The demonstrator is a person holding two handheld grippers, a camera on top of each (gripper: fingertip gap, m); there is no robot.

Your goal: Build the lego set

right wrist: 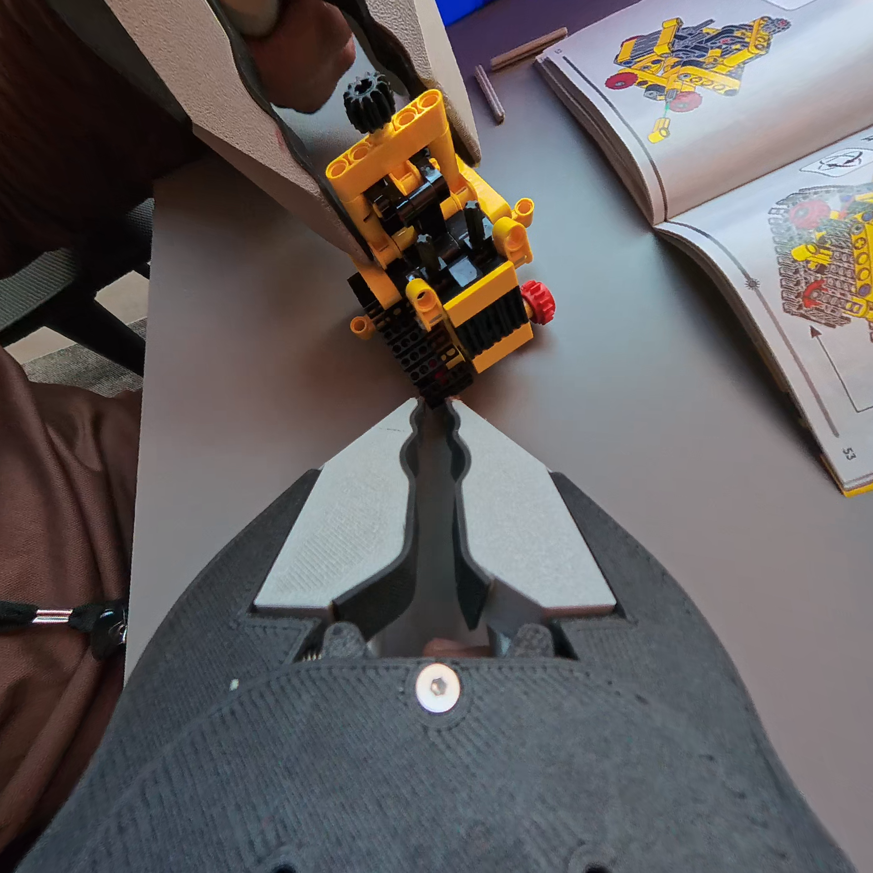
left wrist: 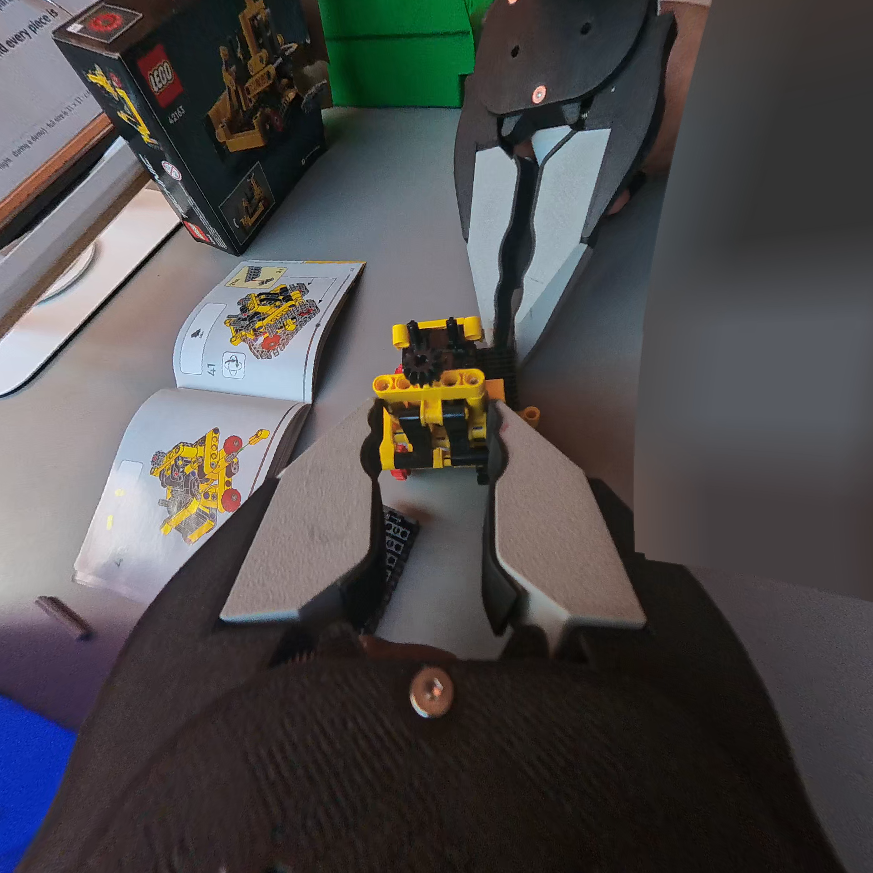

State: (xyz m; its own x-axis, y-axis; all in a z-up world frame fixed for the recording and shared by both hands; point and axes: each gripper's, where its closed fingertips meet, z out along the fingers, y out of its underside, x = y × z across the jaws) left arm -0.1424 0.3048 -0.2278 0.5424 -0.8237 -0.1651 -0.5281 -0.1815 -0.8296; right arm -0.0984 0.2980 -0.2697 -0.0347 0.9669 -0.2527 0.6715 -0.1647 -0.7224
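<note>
A partly built yellow and black lego vehicle [left wrist: 427, 415] stands on the grey table [left wrist: 387, 198], with a black gear on top and a red gear at its side [right wrist: 538, 302]. My left gripper [left wrist: 432, 425] is shut on the model's yellow body, one finger on each side; it also shows in the right wrist view [right wrist: 401, 165]. A black track strip [right wrist: 425, 349] hangs along the model's side. My right gripper [right wrist: 437, 407] is pinched on the end of that strip; it also shows in the left wrist view [left wrist: 504, 340]. A second black track strip [left wrist: 399, 543] lies under my left fingers.
An open instruction booklet [left wrist: 226, 401] lies left of the model, also in the right wrist view [right wrist: 756, 212]. The lego box [left wrist: 203, 118] and a green box [left wrist: 397, 52] stand at the back. Two brown rods [right wrist: 491, 94] lie near the booklet. The table edge [right wrist: 141, 378] runs close by. Left tips to right tips: about 7 centimetres.
</note>
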